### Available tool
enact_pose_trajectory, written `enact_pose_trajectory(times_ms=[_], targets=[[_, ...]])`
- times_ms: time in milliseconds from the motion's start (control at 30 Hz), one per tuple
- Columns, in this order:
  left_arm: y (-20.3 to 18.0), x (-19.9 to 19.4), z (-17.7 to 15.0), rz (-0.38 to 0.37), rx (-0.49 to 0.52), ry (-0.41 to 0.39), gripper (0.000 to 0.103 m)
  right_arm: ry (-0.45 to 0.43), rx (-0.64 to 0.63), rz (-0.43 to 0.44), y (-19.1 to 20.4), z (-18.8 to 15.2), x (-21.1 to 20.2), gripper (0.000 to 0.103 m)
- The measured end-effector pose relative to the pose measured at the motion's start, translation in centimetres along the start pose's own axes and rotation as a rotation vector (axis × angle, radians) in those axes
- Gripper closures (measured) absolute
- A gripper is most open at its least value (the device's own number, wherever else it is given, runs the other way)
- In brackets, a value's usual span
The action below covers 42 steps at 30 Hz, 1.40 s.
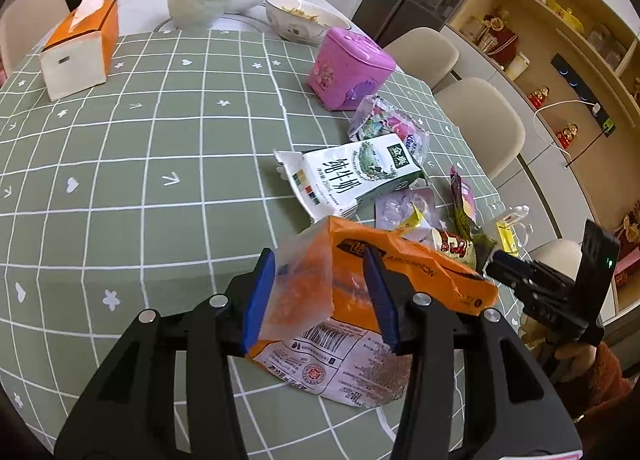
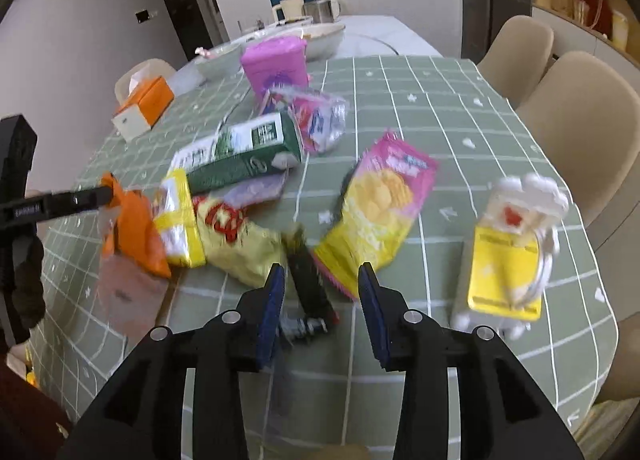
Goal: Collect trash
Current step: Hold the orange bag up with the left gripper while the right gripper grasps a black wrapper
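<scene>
The left gripper (image 1: 320,296) is clamped on an orange bag (image 1: 400,276), its blue pads pressing the bag's clear, crumpled end at the bottom centre of the left wrist view. In the right wrist view the same bag (image 2: 136,232) hangs at the left edge, pinched and lifted off the green checked cloth (image 2: 440,100).

The right gripper (image 2: 320,312) stands apart with nothing between its pads, low in the middle of its own view. Just past its tips lie a dark wrapper (image 2: 308,284) and a pink-and-yellow snack bag (image 2: 380,204); the picture is blurred here, so I can't say whether a pad touches either.

The rest of the trash is heaped mid-table: a green milk carton (image 2: 244,156), a yellow packet (image 2: 240,244) and a pink wrapper (image 2: 320,120). A yellow-and-white toy (image 2: 512,256) sits to the right. A pink box (image 2: 276,64) and a tissue box (image 2: 144,108) stand farther back.
</scene>
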<state>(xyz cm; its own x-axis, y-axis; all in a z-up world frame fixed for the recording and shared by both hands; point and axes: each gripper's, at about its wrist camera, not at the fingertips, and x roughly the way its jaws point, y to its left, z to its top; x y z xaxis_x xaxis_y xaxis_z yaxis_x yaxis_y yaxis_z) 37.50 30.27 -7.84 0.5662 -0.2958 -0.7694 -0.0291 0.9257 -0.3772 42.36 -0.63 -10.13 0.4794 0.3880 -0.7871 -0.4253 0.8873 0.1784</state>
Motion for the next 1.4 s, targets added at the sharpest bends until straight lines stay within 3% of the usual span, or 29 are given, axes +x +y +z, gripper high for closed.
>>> enact_pose_trajectory(times_ms=[233, 433, 500, 633, 833, 867, 900, 967, 1167, 1267, 1400], targets=[[1.3, -1.5, -1.7, 0.035, -0.024, -0.003, 0.059, 0.007, 0.032, 0.028, 0.9, -1.4, 0.3, 0.066], [2.2, -3.0, -3.7, 0.05, -0.029, -0.001, 0.058, 0.017, 0.083, -0.005, 1.1, -0.9, 1.7, 0.066], [2.5, -3.2, -4.3, 0.047, -0.024, 0.0, 0.053, 0.011, 0.073, -0.028, 1.4, -0.7, 0.9, 0.087], [2.7, -2.6, -5.0, 0.034, -0.02, 0.011, 0.053, -0.017, 0.077, -0.031, 1.6, -1.1, -1.0, 0.092], [2.0, -1.0, -4.6, 0.102, 0.038, -0.007, 0.053, -0.052, 0.185, 0.006, 0.7, -2.7, -2.4, 0.091], [1.7, -0.8, -4.3, 0.1, 0.052, -0.005, 0.053, -0.045, 0.191, -0.002, 0.9, -2.8, -2.2, 0.082], [1.6, -0.8, -4.1, 0.094, 0.06, -0.004, 0.053, -0.036, 0.192, -0.002, 1.0, -2.9, -1.9, 0.065], [1.2, -0.8, -3.6, 0.068, 0.076, -0.003, 0.053, -0.02, 0.204, 0.025, 1.5, -3.0, -1.0, 0.057], [0.9, -1.6, -3.3, 0.005, 0.1, 0.0, 0.053, -0.031, 0.214, -0.061, 2.5, -1.5, 2.0, 0.057], [1.0, -2.1, -3.5, -0.008, 0.114, 0.003, 0.052, 0.027, 0.125, -0.107, 3.9, -0.5, 3.5, 0.057], [1.3, -2.4, -3.9, -0.018, 0.13, 0.01, 0.051, 0.006, 0.088, -0.13, 4.5, -0.2, 2.5, 0.067]])
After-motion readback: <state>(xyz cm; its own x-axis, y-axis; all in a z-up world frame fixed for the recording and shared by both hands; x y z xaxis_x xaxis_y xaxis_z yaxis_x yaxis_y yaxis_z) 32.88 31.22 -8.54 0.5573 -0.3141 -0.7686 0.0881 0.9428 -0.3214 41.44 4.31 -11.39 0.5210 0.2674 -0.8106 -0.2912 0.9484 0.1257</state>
